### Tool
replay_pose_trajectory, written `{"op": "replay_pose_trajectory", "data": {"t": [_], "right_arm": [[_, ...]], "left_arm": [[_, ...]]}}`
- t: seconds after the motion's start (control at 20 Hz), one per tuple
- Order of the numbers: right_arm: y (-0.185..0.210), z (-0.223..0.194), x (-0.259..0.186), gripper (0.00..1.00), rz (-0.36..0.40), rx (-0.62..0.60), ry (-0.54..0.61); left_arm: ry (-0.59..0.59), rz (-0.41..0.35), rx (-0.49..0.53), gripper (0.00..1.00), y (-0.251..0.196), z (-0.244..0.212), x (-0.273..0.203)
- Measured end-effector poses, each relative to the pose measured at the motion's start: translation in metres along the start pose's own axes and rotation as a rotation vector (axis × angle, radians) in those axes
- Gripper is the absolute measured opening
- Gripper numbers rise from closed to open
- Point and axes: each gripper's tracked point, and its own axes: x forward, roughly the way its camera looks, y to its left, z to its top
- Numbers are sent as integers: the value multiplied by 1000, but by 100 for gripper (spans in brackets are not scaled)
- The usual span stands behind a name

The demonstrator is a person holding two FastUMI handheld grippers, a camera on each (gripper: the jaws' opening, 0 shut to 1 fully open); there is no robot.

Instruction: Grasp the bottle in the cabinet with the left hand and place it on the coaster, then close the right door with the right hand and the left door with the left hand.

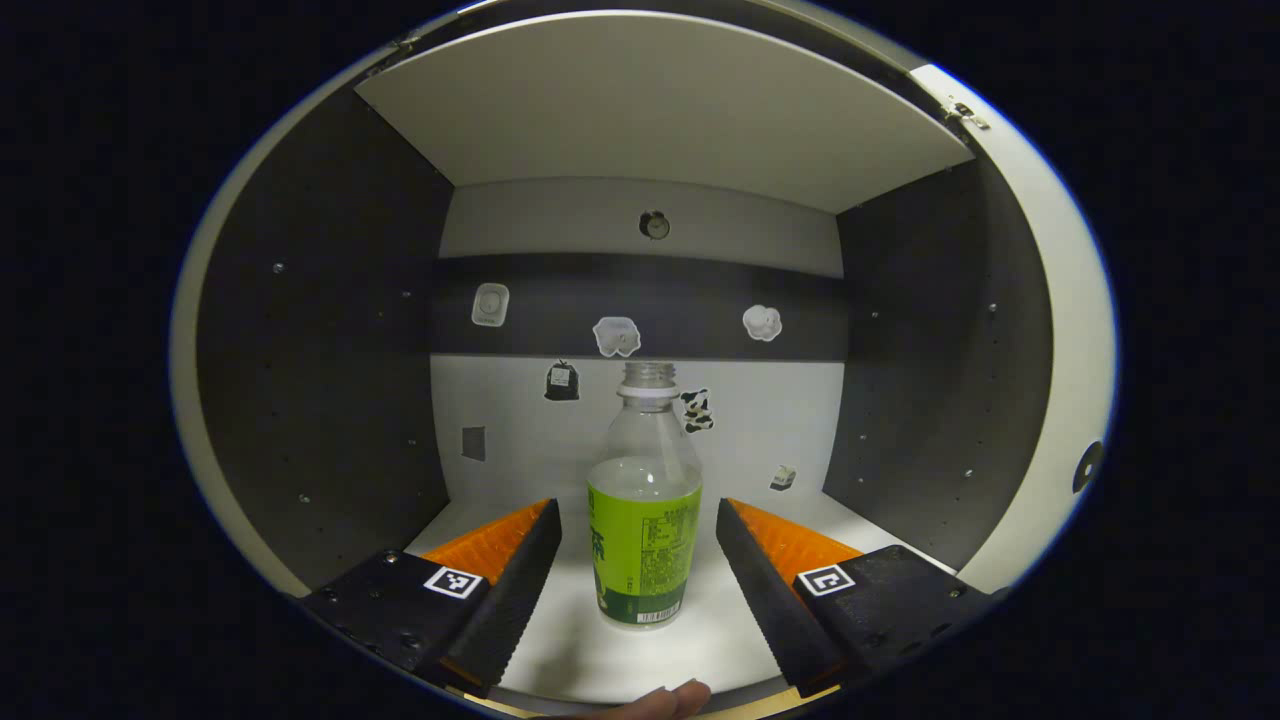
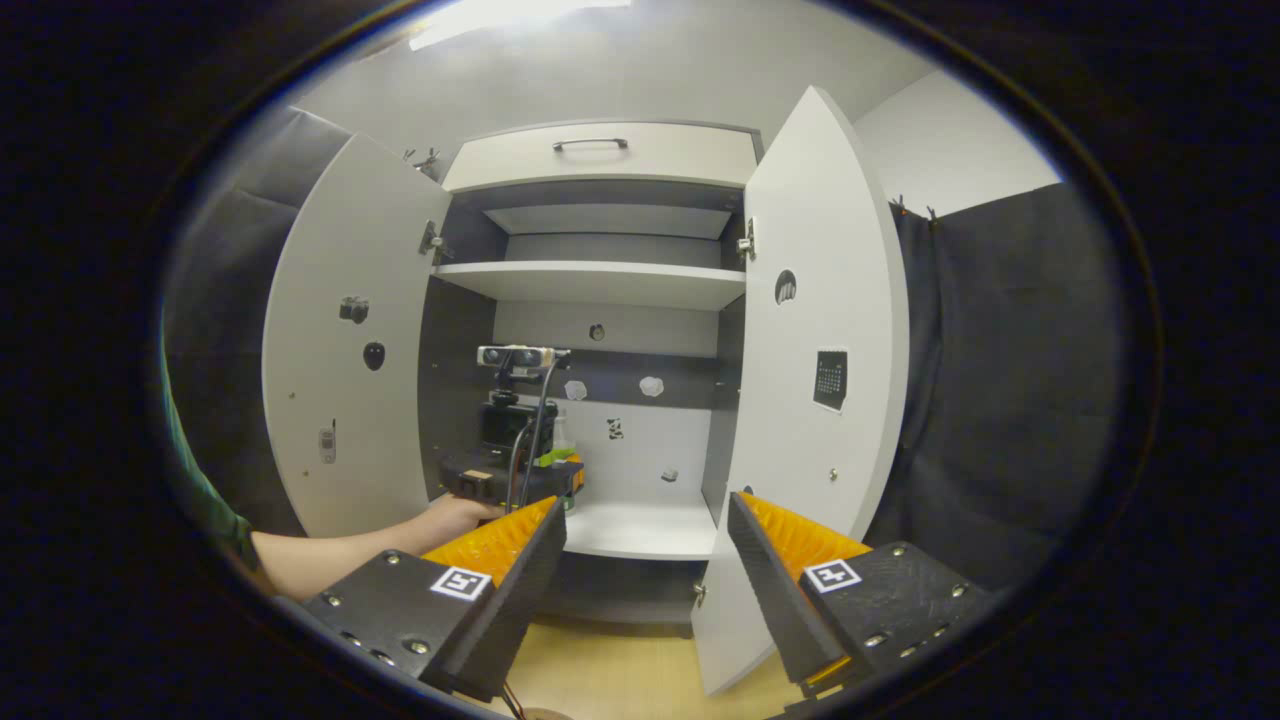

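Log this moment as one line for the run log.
phase: reaching for bottle | left gripper: open, straddling bottle | right gripper: open, idle | cabinet doors: open

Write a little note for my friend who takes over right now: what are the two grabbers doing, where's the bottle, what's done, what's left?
Left gripper: open, inside the cabinet, fingers on either side of the bottle, not closed on it.
Right gripper: open, holding nothing, hanging back in front of the cabinet.
Bottle: upright on the lower shelf, no cap.
Both doors, left door and right door, stand open.
Done: the reach.
Left: grasp, set the bottle on the coaster, close right door, then left.
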Motion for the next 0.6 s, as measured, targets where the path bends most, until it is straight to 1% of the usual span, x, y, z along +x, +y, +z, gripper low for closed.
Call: {"op": "replay_pose_trajectory", "data": {"t": [0.05, 0.15, 0.2, 0.25, 0.3, 0.35, 0.55, 0.6], "right_arm": [[-1, 0, -1, 98, -2, -8, -2], [-5, -3, -5, 98, -12, -28, -3], [-9, -4, -8, 94, -20, -36, -9], [-11, -3, -12, 98, -27, -42, -18], [-13, -4, -17, 98, -34, -47, -21], [-15, -5, -21, 98, -41, -52, -18], [-18, -8, -37, 98, -40, -32, 0], [-18, -9, -40, 94, -38, -28, 0]], "left_arm": [[8, 3, 0, 98, 1, -3, 7], [30, 9, 3, 99, 2, -8, 18], [31, -18, 7, 99, -3, -8, 21], [39, -45, 23, 95, -9, -8, 24], [47, -51, 32, 87, -9, -9, 18], [41, -42, 34, 79, -7, -6, 13], [-20, -78, 25, 78, -16, 14, -25], [-35, -87, 33, 78, -19, 18, -38]]}}
